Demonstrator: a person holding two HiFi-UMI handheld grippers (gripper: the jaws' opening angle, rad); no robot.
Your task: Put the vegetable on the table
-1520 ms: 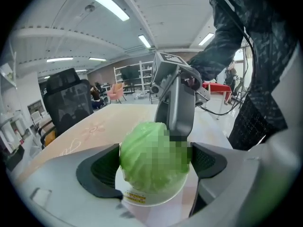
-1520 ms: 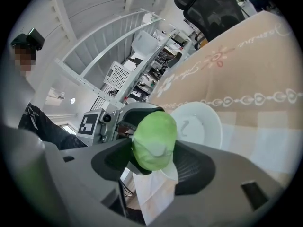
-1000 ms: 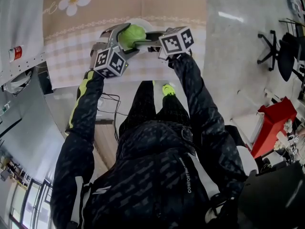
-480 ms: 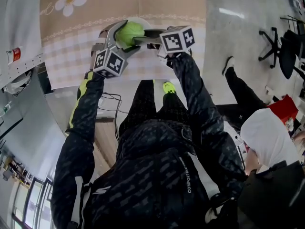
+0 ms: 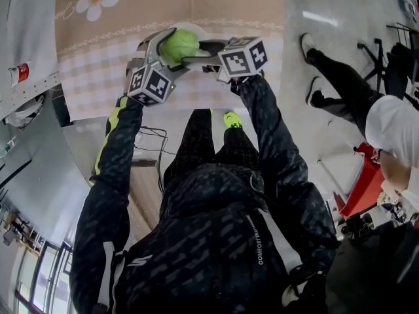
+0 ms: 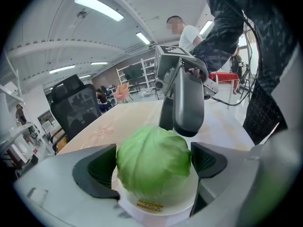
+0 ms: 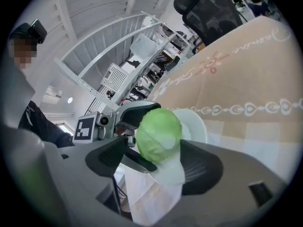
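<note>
While I hold both grippers out over the table (image 5: 222,12), the cabbage (image 6: 152,162) sits on a white plate (image 6: 156,208) on the cloth near the table's middle. My left gripper (image 5: 173,51) has its jaws closed in on the cabbage, one dark pad against each side, and the plate's rim shows just below them. My right gripper (image 7: 156,161) comes in from the other side with its jaws spread wide. The cabbage lies at their tips, between them, and I cannot tell whether either pad touches it. From the left gripper view, the right gripper's jaws stand just behind the cabbage, one grey finger close over its top. From the right gripper view, one left jaw curves behind the cabbage and the other passes under its near side. A person in white (image 5: 393,120) stands off to my right, well apart from the table.
</note>
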